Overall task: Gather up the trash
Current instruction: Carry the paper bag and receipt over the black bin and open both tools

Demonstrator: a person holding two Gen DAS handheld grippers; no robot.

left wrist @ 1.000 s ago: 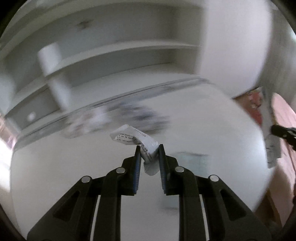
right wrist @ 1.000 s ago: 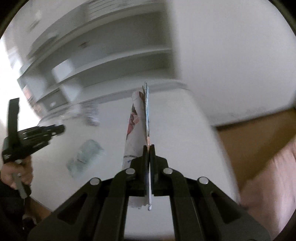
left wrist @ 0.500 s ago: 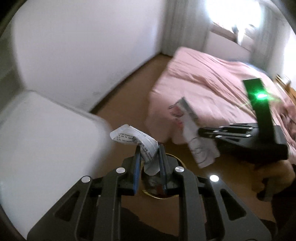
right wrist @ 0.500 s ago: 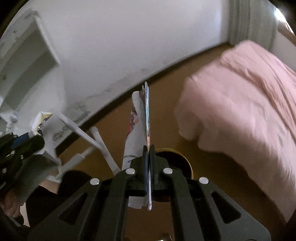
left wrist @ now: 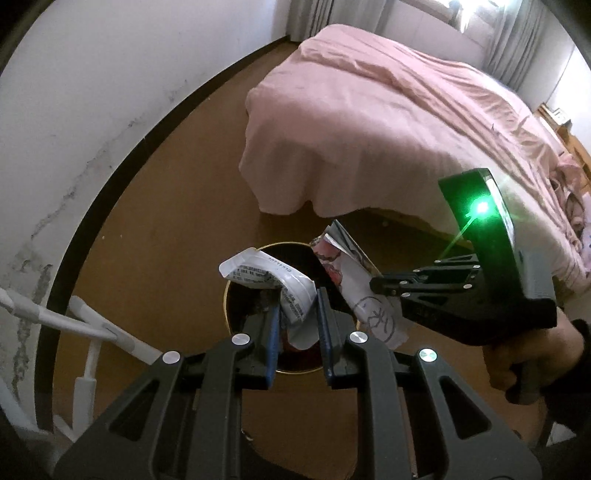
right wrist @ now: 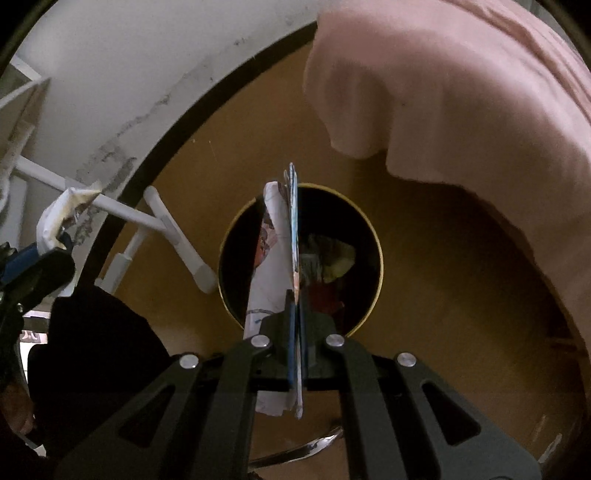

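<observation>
over bin [right wrist: 375, 236], both tongs grip wrappers.

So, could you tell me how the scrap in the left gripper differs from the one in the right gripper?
The white wrapper in the left gripper is small, crumpled and plain with dark print; the folded printed paper in the right gripper is longer, flatter and colourful. Both are clamped over the gold-rimmed bin.

A bed draped in a wrinkled pink cover [left wrist: 388, 122] stands on a brown floor [left wrist: 177, 206]. A scuffed white wall [left wrist: 85, 85] meets a dark skirting board [left wrist: 110, 177]. Grey curtains [left wrist: 517, 48] frame a bright window [left wrist: 465, 11].
</observation>
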